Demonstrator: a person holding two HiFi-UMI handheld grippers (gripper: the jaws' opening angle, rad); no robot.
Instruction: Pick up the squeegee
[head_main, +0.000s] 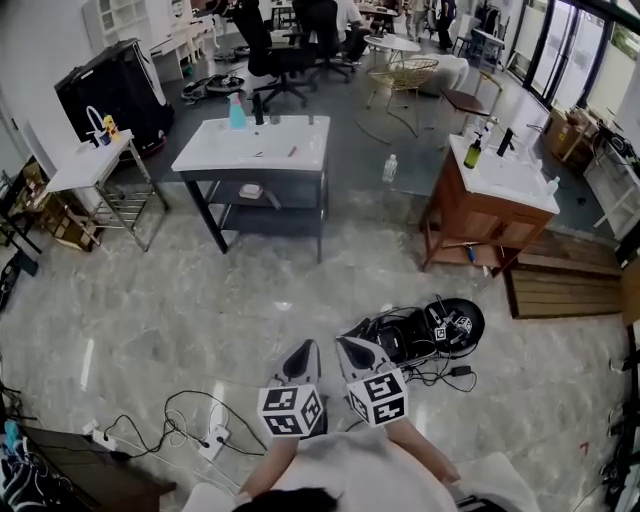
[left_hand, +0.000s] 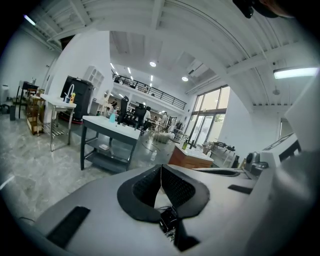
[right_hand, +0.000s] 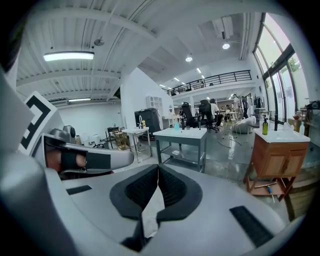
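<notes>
I cannot make out a squeegee in any view. My left gripper (head_main: 308, 346) and right gripper (head_main: 344, 344) are side by side low in the head view, above the marble floor, and point toward a white sink table (head_main: 205, 158). On that table stand a blue bottle (head_main: 237, 110) and a dark bottle (head_main: 258, 108), with small items too tiny to name. In the left gripper view the left gripper (left_hand: 161, 166) has its pads meeting with nothing between them. The right gripper (right_hand: 158, 166) is shut and empty too.
A wooden sink cabinet (head_main: 480, 225) stands at the right, with a wooden pallet (head_main: 565, 285) beside it. A black round device with tangled cables (head_main: 440, 325) lies just right of my grippers. A power strip and cords (head_main: 210, 440) lie at the lower left. A white side table (head_main: 85, 165) stands at the far left.
</notes>
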